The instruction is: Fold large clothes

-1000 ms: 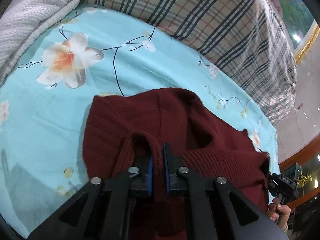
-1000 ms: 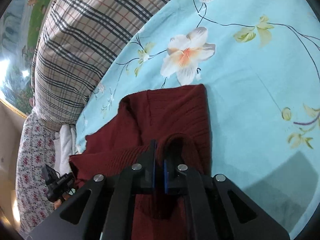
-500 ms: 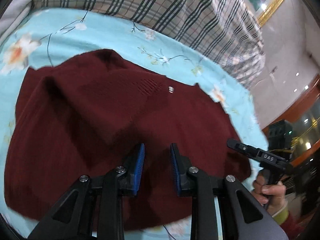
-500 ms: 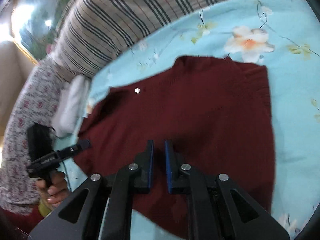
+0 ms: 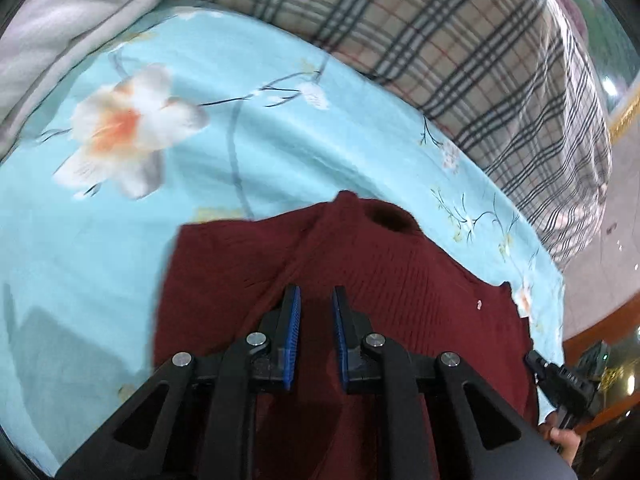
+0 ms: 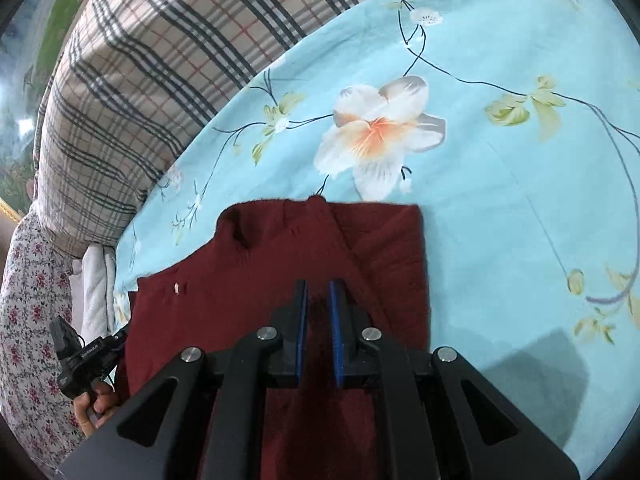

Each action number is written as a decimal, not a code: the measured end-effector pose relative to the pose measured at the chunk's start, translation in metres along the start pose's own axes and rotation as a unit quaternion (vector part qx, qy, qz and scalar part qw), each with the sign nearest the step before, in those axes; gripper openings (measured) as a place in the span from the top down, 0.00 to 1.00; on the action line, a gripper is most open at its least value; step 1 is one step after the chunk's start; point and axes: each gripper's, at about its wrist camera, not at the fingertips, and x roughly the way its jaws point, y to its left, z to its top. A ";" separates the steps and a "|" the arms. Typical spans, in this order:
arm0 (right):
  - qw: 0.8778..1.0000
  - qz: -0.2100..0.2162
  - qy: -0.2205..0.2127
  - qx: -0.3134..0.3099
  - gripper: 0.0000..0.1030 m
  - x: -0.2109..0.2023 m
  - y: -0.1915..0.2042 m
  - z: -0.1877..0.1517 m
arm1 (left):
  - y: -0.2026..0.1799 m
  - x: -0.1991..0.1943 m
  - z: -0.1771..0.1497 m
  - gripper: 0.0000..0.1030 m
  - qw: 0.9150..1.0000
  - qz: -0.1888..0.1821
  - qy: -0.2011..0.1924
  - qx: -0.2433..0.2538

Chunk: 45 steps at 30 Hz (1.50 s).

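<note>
the dark red sweater [image 5: 360, 280] lies flat on the floral blue sheet [image 5: 100, 240], its body spread under and ahead of both tools and its neck opening at the far edge, ahead of the tips. the left gripper [image 5: 315, 298] hovers low over the knit with its blue-padded fingers [image 5: 295, 316] parted by a narrow gap and nothing caught between them; a raised diagonal ridge of fabric runs from just beside the left finger up toward the neck, which reads as the edge of a layer already folded over. the right gripper [image 6: 318, 292] is in much the same pose, its gap narrower, pads [image 6: 303, 316] parted but empty, only dark knit showing between them. beyond its right finger the sweater ends in a straight edge with a doubled strip along it, likely a side folded inward. both tools sitting slack over the middle suggests one fold is laid and the next grasp is being chosen, probably at the hem nearest the handles. a plaid quilt [image 6: 160, 60] lies well beyond the tips, clear of the work, and white bedding [image 5: 60, 20] sits far off the left finger's side.
</note>
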 end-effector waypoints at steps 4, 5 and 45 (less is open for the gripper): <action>1.000 -0.003 0.002 -0.021 0.89 -0.014 0.015 -0.012 | 0.002 -0.029 -0.018 0.82 1.000 -0.004 -0.003 -0.001; 1.000 -0.005 0.003 -0.029 0.89 -0.019 0.020 -0.018 | 0.004 -0.041 -0.028 0.79 1.000 -0.010 -0.004 -0.003; 0.991 0.005 0.014 -0.134 0.76 -0.074 0.100 -0.118 | 0.021 -0.089 -0.146 0.30 0.994 -0.020 0.010 -0.109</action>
